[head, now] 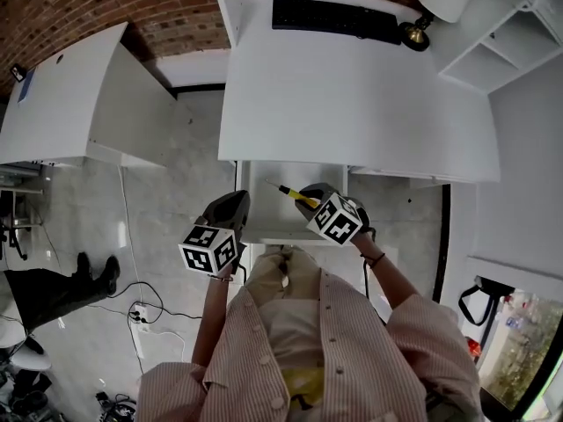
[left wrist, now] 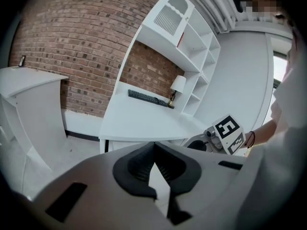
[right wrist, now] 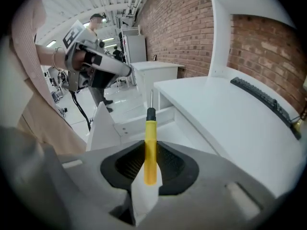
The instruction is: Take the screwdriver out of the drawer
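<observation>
Since your right tool [right wrist: 150, 153] is clenched on only the rear part of the slim yellow-handled screwdriver [right wrist: 150, 128], note a pivot risk. The black collar and steel shaft stick out well ahead of the pads, so a jolt may swing it or slide it loose.

The screwdriver hangs over the open white drawer [head: 264, 225], near the front edge of the white table [head: 352, 95]. The likely hazard is the shaft tip catching that edge and levering out of your grip, then dropping into the drawer or onto the grey concrete floor [head: 176, 192].

Your left tool [left wrist: 154, 163] is closed on nothing and sits just beside the right one, so a bump between them is possible.

The table carries a black keyboard [head: 334, 18] and a white-shaded lamp with brass base [head: 435, 7] at the back.

Around you: red brick wall [head: 70, 7] behind, white shelving [head: 501, 47] to the right, second white table [head: 62, 95] to the left, loose cables [head: 141, 310] on the floor.
</observation>
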`<state>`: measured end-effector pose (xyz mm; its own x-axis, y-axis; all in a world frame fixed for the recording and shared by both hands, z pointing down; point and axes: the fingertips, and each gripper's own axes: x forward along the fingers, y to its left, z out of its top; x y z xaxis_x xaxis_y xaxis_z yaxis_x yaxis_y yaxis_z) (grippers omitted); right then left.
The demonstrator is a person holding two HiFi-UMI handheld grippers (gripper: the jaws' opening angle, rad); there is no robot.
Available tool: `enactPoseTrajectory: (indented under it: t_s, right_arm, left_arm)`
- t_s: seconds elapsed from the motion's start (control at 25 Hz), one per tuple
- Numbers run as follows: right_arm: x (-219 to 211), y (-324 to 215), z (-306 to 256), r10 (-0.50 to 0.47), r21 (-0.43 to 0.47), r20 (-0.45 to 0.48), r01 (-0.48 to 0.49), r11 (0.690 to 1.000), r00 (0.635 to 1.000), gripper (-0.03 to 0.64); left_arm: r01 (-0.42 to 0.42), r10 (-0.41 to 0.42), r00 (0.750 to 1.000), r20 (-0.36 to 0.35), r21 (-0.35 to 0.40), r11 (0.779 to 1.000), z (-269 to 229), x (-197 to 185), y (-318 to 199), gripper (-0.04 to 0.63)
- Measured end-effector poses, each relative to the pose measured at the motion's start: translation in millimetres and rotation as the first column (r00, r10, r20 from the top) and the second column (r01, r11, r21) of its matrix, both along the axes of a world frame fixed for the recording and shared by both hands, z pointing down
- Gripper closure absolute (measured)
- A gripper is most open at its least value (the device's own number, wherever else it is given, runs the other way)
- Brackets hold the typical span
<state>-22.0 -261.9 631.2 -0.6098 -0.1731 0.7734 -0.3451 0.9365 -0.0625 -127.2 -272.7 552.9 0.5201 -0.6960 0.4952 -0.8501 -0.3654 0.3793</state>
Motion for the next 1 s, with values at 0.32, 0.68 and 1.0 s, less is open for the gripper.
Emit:
enactPoseTrajectory:
  t_s: [0.32, 0.68, 1.0]
  right_arm:
    - [6.5, -13.1, -68.3, 0.153, 0.026, 0.213, -0.162, 0.986, 0.965, 0.537]
    - [19.3, -27.0, -136.4, 0.302, 0.029, 0.429, -0.347, 0.937, 0.851, 0.537]
    - [37.0, -40.6, -194.4, 0.371, 0.021, 0.613, -0.484, 0.875, 0.698, 0.537]
  left_arm:
    - [0.012, -0.011, 1.000, -0.005, 0.137, 0.990, -48.9, -4.4, -7.2, 0.597]
    - [0.031, -0.028, 0.999, -0.016, 0.263, 0.964, -99.6, -11.1, -14.3, 0.597]
    - [0.063, -0.058, 0.998, -0.024, 0.373, 0.926, -140.1, -19.3, -20.0, 0.597]
